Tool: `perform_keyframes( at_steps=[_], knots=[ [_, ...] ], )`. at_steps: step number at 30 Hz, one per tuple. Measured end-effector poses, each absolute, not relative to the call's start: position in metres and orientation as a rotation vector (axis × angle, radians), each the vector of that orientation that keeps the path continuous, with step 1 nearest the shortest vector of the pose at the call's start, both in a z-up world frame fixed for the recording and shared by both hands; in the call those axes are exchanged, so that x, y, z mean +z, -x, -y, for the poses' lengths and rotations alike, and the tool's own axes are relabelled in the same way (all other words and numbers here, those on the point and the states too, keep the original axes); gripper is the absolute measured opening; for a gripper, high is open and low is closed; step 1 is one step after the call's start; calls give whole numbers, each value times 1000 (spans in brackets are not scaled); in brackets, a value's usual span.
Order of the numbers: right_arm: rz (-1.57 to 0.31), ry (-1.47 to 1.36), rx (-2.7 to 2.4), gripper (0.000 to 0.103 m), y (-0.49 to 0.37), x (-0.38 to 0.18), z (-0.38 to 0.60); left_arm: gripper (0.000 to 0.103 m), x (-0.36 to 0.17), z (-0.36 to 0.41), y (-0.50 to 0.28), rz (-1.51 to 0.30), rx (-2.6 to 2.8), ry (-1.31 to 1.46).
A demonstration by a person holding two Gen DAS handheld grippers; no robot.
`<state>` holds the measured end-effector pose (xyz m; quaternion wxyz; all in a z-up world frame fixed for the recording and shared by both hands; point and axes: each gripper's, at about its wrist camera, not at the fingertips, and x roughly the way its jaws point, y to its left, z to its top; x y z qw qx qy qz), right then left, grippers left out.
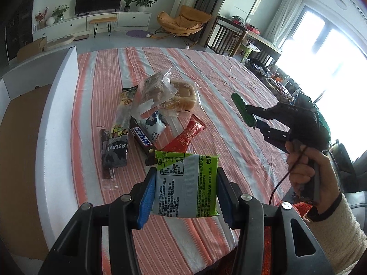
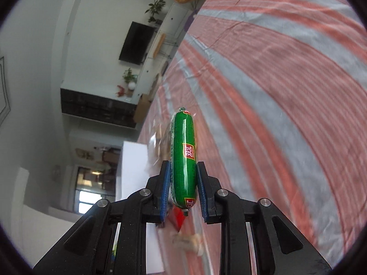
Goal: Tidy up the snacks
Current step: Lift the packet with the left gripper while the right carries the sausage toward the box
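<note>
left tongs pinch a green-white packet; right tongs pinch a green sausage.

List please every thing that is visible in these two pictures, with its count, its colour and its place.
striped cloth: 1, orange and grey, covers the table
green-and-white packet: 1, in the left hand-held gripper
green sausage: 1, in the right hand-held gripper, above the cloth
red packet: 1, on the cloth, in the pile
bread in clear bag: 1, tan, far side of the pile
chocolate bar: 1, dark brown, middle of the pile
long packets: 2, dark, left side of the pile
white box: 1, left of the table
television: 1, black, far wall
left hand-held gripper: 1, black with blue pads, shut on the packet
right hand-held gripper: 1, black, shut on the sausage
hand: 1, holds the right hand-held gripper
</note>
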<state>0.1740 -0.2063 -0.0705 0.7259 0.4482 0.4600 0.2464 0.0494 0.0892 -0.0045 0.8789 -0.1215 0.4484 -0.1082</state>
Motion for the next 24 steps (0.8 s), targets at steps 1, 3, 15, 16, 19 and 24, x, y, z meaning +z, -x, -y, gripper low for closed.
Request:
perform_keyframes(
  at_steps=[1, 3, 15, 16, 19, 24],
  knots=[
    [-1022, -991, 562, 23, -165, -67, 202, 49, -3, -90, -45, -927, -219, 250],
    [-1028, -991, 595, 23, -150, -61, 192, 49, 4, -95, -38, -909, -196, 236],
    [-1035, -799, 700, 23, -99, -23, 120, 49, 31, -121, -7, -804, -58, 148],
    [-1035, -788, 704, 23, -96, -23, 116, 49, 33, -124, -5, -797, -45, 136],
    [-1043, -765, 722, 23, -84, -20, 103, 49, 36, -131, 0, -780, -7, 111],
    [-1072, -742, 758, 23, -71, -18, 73, 49, 39, -152, 9, -761, 21, 135]
  ],
)
